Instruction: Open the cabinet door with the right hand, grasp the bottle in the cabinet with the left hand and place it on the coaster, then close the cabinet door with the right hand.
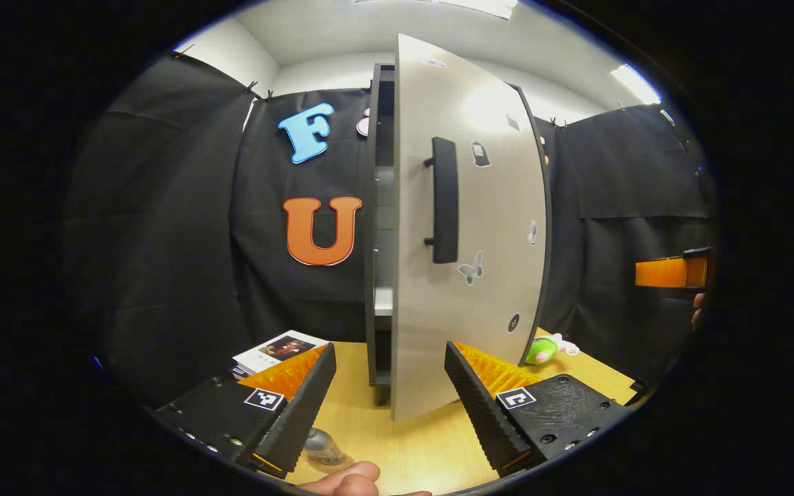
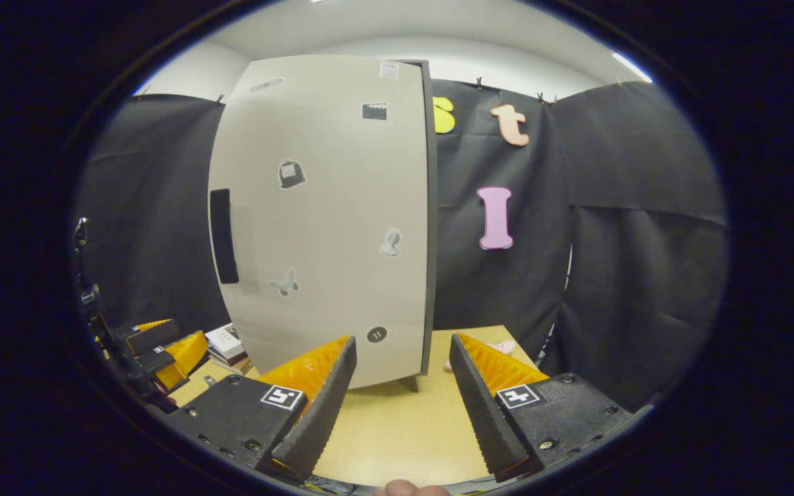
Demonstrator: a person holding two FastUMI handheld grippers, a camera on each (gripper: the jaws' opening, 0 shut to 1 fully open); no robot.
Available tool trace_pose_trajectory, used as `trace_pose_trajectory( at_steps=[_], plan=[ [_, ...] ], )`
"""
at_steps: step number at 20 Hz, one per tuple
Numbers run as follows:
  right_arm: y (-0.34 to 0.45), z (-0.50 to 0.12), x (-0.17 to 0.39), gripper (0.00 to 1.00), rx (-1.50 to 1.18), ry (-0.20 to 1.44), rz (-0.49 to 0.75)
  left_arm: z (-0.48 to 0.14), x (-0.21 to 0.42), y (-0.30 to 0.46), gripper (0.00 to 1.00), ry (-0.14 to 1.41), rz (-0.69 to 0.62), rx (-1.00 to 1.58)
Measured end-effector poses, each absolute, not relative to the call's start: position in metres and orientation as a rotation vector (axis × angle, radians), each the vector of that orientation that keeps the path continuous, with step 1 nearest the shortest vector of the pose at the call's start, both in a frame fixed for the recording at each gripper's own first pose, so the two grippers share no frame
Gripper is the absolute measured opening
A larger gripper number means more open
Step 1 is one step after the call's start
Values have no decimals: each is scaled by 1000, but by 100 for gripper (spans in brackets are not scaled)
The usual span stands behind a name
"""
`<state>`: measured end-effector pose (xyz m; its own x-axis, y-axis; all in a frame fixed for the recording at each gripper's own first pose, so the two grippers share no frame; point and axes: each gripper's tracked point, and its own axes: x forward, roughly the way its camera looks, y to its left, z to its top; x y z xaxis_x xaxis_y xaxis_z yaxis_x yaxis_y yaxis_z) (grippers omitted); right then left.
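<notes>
The cabinet [image 1: 378, 227] stands on the wooden table [image 1: 411, 448] with its pale door [image 1: 469, 227] partly swung out, leaving a gap onto a shelf inside. The door's black handle [image 1: 444, 200] is vertical. My left gripper [image 1: 390, 351] is open in front of the door's edge, holding nothing. A clear glassy object, apparently the bottle [image 1: 322, 449], sits low on the table by the left finger. My right gripper [image 2: 402, 341] is open and faces the door [image 2: 328, 220] from a short distance, right of the handle [image 2: 223, 236]. The left gripper [image 2: 156, 351] shows at the far left.
A stack of booklets [image 1: 276, 351] lies left of the cabinet. A green toy [image 1: 545, 349] lies behind the door to the right. A pink object [image 2: 500, 348] rests on the table [image 2: 397, 441] by the cabinet's right side. The right gripper [image 1: 673, 272] hangs far right.
</notes>
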<state>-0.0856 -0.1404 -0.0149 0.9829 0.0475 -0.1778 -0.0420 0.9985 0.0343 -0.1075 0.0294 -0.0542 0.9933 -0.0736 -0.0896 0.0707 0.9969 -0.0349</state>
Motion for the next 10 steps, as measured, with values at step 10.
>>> trace_pose_trajectory(
  at_steps=[10],
  plan=[
    [-178,-45,-111,88,62,210,188,-2,-169,-23,95,-4,14,-19]
  ],
)
